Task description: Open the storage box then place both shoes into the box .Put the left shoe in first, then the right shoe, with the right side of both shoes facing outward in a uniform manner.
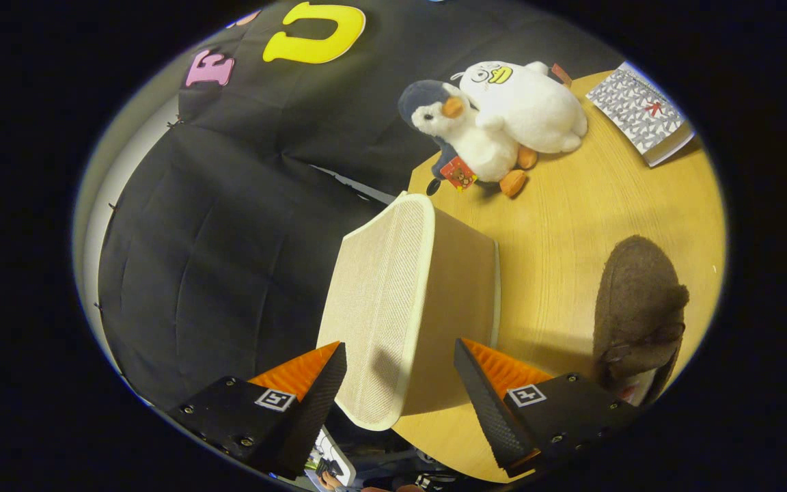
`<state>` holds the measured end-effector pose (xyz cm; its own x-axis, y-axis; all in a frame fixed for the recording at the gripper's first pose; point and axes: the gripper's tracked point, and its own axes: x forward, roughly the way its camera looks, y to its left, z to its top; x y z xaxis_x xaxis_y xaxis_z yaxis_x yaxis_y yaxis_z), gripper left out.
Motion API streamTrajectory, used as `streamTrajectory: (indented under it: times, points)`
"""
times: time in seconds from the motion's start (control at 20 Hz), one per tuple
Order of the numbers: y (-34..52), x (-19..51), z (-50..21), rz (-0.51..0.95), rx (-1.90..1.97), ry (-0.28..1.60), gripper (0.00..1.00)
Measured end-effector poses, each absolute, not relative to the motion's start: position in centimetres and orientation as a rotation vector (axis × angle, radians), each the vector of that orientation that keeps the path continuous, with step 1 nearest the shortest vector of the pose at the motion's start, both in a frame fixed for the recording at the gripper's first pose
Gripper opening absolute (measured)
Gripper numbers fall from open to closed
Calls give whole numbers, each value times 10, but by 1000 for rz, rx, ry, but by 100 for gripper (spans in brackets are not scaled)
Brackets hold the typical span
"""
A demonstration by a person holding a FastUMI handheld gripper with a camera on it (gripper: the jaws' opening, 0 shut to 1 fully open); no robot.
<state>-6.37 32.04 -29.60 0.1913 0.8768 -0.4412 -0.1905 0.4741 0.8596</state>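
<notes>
One claw: the claw [400, 383] stands wide open, its two orange-faced fingers [311, 372] straddling the near end of the storage box, gripping nothing; whether either finger touches the fabric cannot be told.
Storage box: one beige fabric storage box [393, 307] rests on the table [571, 205] near its left edge, reaching from between the fingers away toward the far side. Its woven, piped panel faces left and looks closed, so the opening step seems not yet done.
Likely reason for the hold: the spread fingers sit either side of the piped rim, probably lining up to catch a flap or lid.
Shoes: one brown felt shoe [639, 307] lies on the table right of the box, just beyond the right finger, within easy reach for loading. A second shoe is not made out.
Plush toys: two, a penguin [468, 137] and a white duck [530, 102], huddled together at the far side, well apart from the box.
Book: one patterned book [643, 113] lies at the far right.
</notes>
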Motion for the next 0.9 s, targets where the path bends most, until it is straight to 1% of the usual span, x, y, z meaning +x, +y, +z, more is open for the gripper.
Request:
streamTrajectory:
  times: [0.15,0.2,0.25,0.3,0.4,0.45,0.5,0.6,0.7,0.9]
  points:
    - [326,-65,-301,855,760,1175,94]
    - [334,-66,-303,870,777,1191,89]
    - [335,-67,-294,900,804,1188,75]
    - [335,-62,-296,886,796,1175,57]
    - [337,-67,-280,953,863,1189,21]
    - [346,-64,-293,888,859,1184,21]
    - [353,-56,-293,897,913,1202,1]
    - [353,-50,-296,870,938,1221,1]
    - [346,-56,-284,852,951,1239,0]
    - [346,-57,-254,858,926,1219,1]
